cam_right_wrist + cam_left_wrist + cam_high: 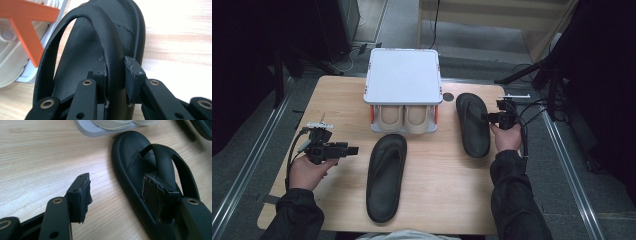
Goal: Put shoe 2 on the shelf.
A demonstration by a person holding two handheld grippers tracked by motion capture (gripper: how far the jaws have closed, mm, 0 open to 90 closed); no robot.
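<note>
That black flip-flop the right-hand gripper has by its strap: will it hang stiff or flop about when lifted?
Probably some flex: the right gripper pinches only the arched strap of the black flip-flop, so the sole may hang and swing from it. It looks like a thick, foam-like moulding, so likely light for its size. The matt, grainy strap should not be slippery, and nothing about it looks fragile.

Right black flip-flop [473, 123] lies beside the rack, its mate [386, 175] at the table's middle
</note>
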